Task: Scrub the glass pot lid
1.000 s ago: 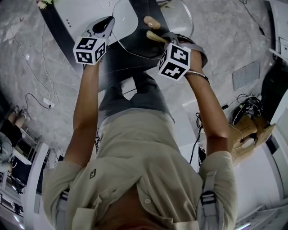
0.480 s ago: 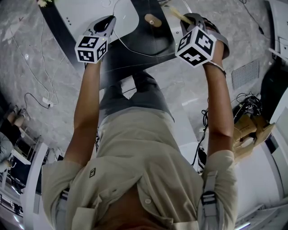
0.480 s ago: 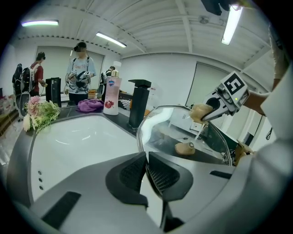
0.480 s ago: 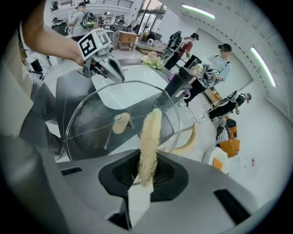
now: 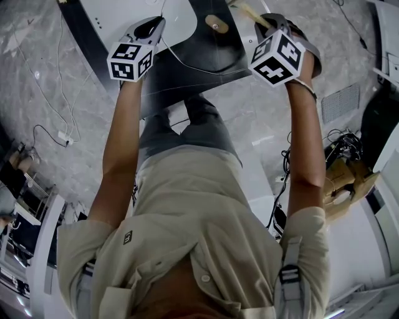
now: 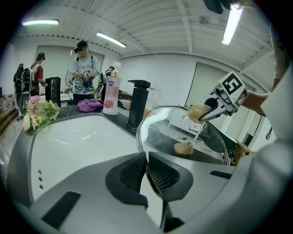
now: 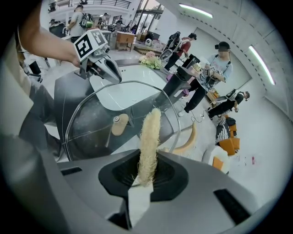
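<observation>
Beside the white sink basin (image 5: 118, 15), above the edge of the dark surface (image 5: 156, 87): round clear glass pot lid (image 6: 183, 132), held up on edge. Pinched at its rim by the left gripper (image 6: 146, 155), jaws nearly together on the thin glass. Clamped upright in the right gripper (image 7: 145, 170), jaws shut on its base: pale bristly fibre scrubber (image 7: 150, 132), close by the lid's rim, contact unclear. Probably best: keep the rim pinch firm, press the bristles flat, sweep around the pale wooden knob (image 7: 120, 123).

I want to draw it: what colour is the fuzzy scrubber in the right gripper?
Pale straw-yellow. The scrubber shows best in the right gripper view.
</observation>
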